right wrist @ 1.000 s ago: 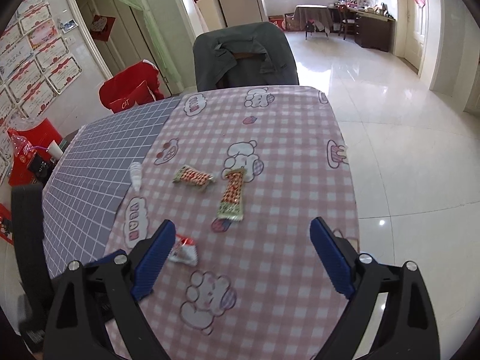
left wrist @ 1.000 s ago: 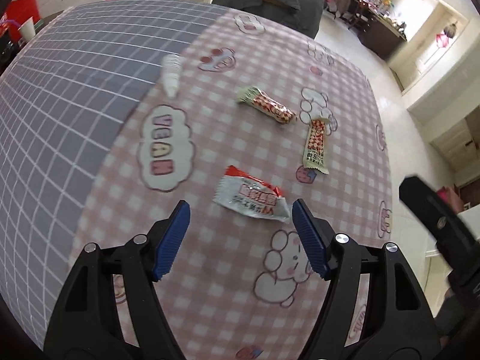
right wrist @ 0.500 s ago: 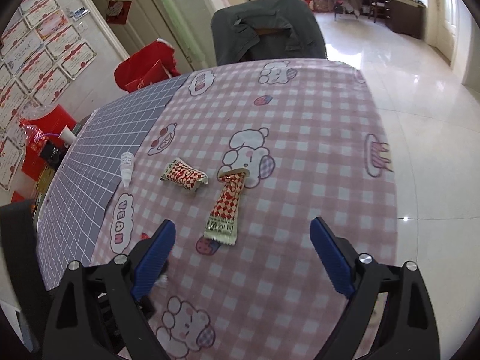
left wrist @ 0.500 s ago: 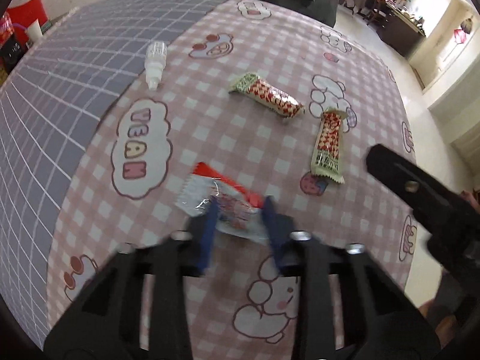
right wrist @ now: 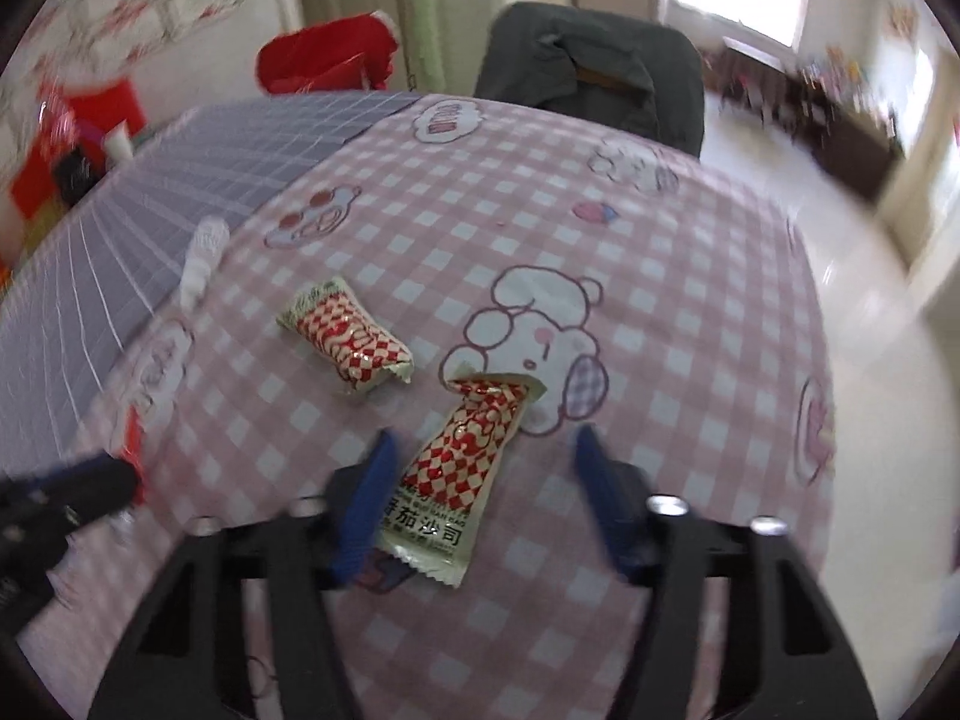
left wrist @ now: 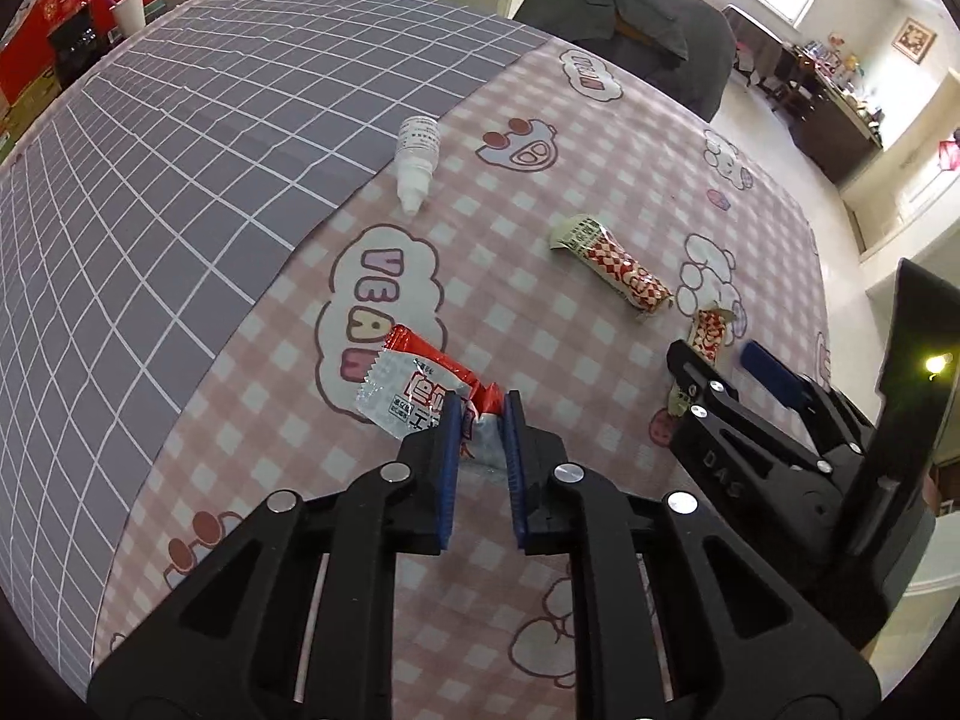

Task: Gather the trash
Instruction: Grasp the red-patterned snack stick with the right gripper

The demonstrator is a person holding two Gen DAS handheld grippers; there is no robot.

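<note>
Left gripper (left wrist: 480, 408): I've pinched the red-and-silver wrapper (left wrist: 414, 393), table centre.
Right gripper (right wrist: 486, 468): jaws spread wide around the checkered sachet (right wrist: 462, 468), nothing held.
Other trash: second checkered wrapper (right wrist: 348, 342) at 10 o'clock.
Risk: my corner-only pinch could slip when lifting; closing off-centre could skid the sachet.
</note>
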